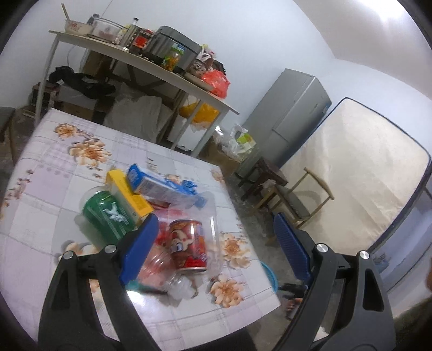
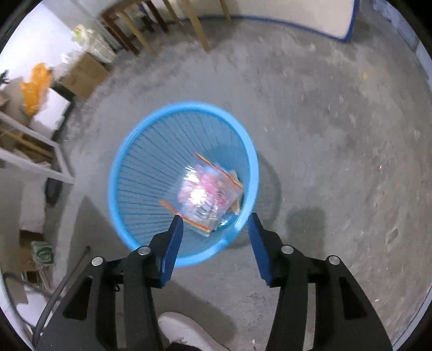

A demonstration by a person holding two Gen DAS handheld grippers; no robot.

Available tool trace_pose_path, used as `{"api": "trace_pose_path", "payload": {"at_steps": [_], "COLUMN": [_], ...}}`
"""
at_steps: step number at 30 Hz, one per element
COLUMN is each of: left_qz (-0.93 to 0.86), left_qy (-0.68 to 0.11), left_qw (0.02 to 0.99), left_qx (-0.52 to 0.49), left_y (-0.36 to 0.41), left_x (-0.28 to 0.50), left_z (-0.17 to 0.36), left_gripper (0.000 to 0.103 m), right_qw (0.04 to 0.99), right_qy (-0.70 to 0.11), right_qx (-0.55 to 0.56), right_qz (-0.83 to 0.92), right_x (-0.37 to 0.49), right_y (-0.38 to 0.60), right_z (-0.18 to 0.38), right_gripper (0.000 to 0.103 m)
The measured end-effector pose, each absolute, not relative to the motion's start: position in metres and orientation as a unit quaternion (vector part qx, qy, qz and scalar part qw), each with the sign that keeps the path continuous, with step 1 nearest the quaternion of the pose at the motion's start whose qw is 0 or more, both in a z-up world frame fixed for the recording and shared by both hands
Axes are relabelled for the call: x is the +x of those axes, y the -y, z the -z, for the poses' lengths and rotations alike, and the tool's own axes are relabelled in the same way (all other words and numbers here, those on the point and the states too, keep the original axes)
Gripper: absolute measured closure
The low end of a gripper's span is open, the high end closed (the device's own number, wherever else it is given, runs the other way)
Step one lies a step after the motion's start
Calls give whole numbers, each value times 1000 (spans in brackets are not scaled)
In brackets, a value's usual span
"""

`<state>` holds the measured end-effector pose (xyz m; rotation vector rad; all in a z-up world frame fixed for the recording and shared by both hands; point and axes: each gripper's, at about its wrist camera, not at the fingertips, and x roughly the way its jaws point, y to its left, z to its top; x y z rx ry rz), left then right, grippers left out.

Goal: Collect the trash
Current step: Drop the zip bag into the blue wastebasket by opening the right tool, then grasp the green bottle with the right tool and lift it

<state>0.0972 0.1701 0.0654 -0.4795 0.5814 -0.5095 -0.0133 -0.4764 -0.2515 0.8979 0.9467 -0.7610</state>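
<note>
Trash lies piled on the floral table: a green can, a yellow box, a blue carton, a red can and a crushed clear bottle. My left gripper hovers over the pile, open, nothing between its fingers. A sliver of the blue basket shows past the table corner. In the right wrist view the blue basket stands on the floor with a clear pink wrapper inside. My right gripper hangs open above its near rim, pads clear of the wrapper.
A cluttered side table, a grey fridge, a mattress and a wooden chair stand beyond the floral table. By the basket are cardboard boxes, an orange bag, chair legs and a white shoe.
</note>
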Motion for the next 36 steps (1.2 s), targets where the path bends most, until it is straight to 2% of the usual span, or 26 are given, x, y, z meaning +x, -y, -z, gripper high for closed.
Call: {"api": "trace_pose_path", "payload": {"at_steps": [3,8,15,23,29,36], "left_qz": [230,201,183,168,124,87], "left_qy": [-273,-268,-282,-313,-338,-367], "left_qw": [911,929,933,927,928,919], "left_qx": [-208,-157,-132,-124,-98,-112], "left_y": [-173,-172,-170,-168,-178,-201], "left_x": [82,63,51,55,63,72], "left_z": [-63,-49,-18,17,35,56], "left_gripper": [20,20,20,20,20,20], "right_qw": [773,834,895,901,901,858], "right_qy": [-397,-360,-335,-364,-362,-436], "right_qx": [386,350,284,213,90,-78], "right_qz": [310,230,81,-103,-222,-260], "right_x": [-31,-38,-2,63,86,138], "right_y": [445,373,261,109,3,-108], "right_z": [190,111,40,17,-15,-15], "right_gripper": [44,37,28,26,26,26]}}
